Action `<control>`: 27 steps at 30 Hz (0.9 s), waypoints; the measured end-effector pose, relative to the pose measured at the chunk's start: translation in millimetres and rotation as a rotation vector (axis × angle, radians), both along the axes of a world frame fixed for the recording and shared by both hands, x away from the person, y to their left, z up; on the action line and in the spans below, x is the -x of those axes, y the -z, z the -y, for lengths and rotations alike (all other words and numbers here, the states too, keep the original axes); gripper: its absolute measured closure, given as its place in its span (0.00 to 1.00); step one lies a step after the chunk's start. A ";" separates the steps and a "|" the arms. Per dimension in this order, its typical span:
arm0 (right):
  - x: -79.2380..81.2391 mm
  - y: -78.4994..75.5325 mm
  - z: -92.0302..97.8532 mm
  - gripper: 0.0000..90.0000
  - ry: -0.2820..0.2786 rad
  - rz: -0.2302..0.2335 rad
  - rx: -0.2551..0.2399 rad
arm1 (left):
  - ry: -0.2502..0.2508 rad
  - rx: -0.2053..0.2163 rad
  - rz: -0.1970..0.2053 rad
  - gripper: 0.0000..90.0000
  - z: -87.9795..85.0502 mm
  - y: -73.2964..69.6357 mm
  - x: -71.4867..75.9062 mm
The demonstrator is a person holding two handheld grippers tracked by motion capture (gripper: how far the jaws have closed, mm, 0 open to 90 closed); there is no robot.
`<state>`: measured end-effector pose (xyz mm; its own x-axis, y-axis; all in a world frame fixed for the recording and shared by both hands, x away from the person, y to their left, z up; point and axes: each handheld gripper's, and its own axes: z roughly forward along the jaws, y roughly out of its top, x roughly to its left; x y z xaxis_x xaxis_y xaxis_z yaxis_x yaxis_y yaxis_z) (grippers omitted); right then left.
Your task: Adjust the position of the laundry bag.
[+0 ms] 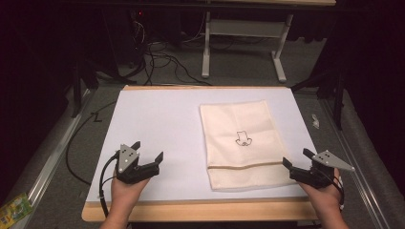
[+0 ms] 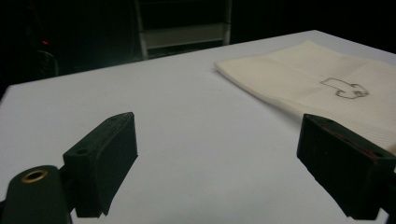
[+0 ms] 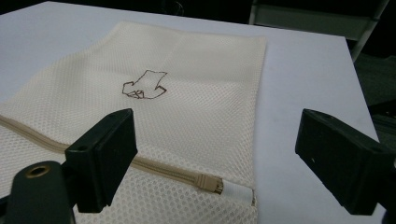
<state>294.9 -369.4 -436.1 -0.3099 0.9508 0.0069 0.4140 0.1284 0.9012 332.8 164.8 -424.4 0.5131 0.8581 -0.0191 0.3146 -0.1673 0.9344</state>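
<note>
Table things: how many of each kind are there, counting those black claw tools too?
Cream mesh zip bag with a small line drawing: 1
White sheet covering the wooden table: 1
Black two-jaw grippers, left gripper and right gripper, both open: 2
Total: 4

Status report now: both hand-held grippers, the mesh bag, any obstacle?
Left hand-held gripper open, over bare white sheet. Right hand-held gripper open, at bag's zipper end. Mesh bag flat, zipper closed. No obstacle seen.

Cream mesh-cloth bag (image 3: 154, 121) on matt white table sheet (image 1: 157, 124)
</note>
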 end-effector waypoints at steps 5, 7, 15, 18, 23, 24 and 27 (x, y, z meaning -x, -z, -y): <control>-1.1 0.9 -0.5 0.13 -0.006 -0.003 0.007 | 0.009 -0.023 -0.029 0.15 2.5 3.5 -3.8; -1.2 1.2 -0.2 0.13 -0.004 -0.005 0.006 | 0.009 -0.020 -0.030 0.15 2.2 3.7 -3.9; -1.4 1.3 1.8 0.13 -0.001 -0.008 0.004 | 0.022 -0.012 -0.037 0.17 3.8 6.1 -3.6; -1.3 0.8 1.3 0.14 -0.001 -0.007 0.004 | 0.044 -0.016 -0.050 0.17 9.7 9.5 -4.7; -2.4 1.1 -0.2 0.14 -0.007 -0.004 0.017 | 0.082 -0.031 -0.070 0.19 42.3 20.3 -16.2; -2.6 1.1 -0.6 0.15 -0.011 -0.003 0.018 | 0.097 -0.024 -0.099 0.21 49.3 22.1 -19.8; -3.3 1.6 -0.9 0.15 -0.018 0.003 0.029 | 0.145 -0.045 -0.135 0.27 66.9 27.4 -24.2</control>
